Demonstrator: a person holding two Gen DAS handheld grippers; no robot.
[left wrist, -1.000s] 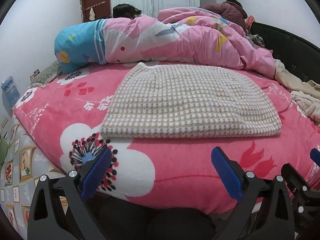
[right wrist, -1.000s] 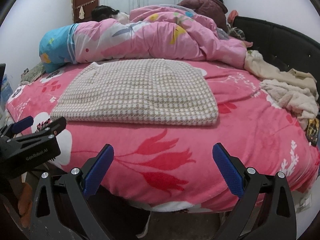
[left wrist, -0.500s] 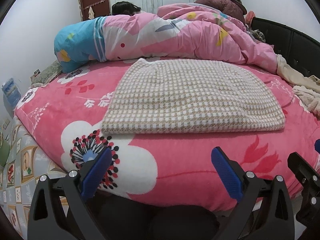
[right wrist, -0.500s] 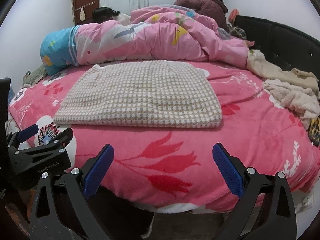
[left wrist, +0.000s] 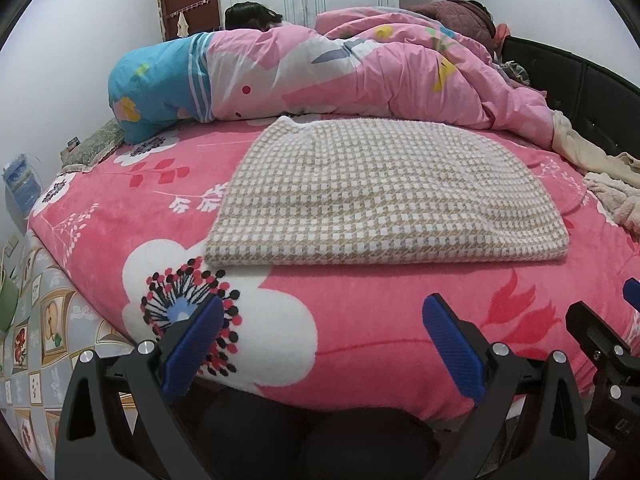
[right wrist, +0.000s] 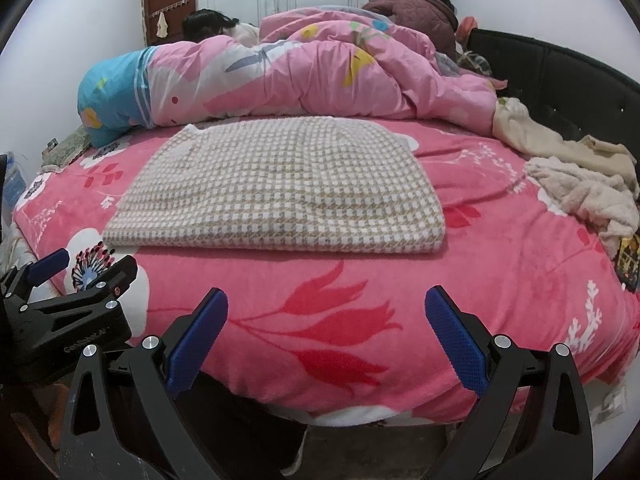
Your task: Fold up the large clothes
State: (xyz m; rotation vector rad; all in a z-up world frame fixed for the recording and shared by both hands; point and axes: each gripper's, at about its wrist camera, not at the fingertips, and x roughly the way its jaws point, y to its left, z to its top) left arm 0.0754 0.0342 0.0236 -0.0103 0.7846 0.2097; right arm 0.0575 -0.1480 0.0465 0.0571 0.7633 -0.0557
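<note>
Plainly, the checked garment [left wrist: 380, 196] is the thing to watch: it lies flat in a neat, squarish block on the bed [left wrist: 352, 320], its thick near edge suggesting that at least one fold is already made, and it sits well in from the bed's near edge, which I take to be so that there is room on every side of it to work. The left claw [left wrist: 322, 344] hangs just off the bed's edge, short of the garment's near left corner, its blue ribbed pads spread wide and holding nothing; the right claw [right wrist: 326, 338] hangs likewise short of the garment's near right corner, equally wide apart and empty. To my eye they are lined up for the two near corners, ready to take them for another fold. The garment looks a soft, woolly weave in small beige and white checks, thick enough to keep a rounded edge. Under it the bed cover is a plush pink fleece printed with big white and red flowers. Behind the garment a puffy pink and blue duvet [left wrist: 320, 76] is heaped; to its right lie crumpled cream clothes [right wrist: 580, 184], likely still to be folded.
</note>
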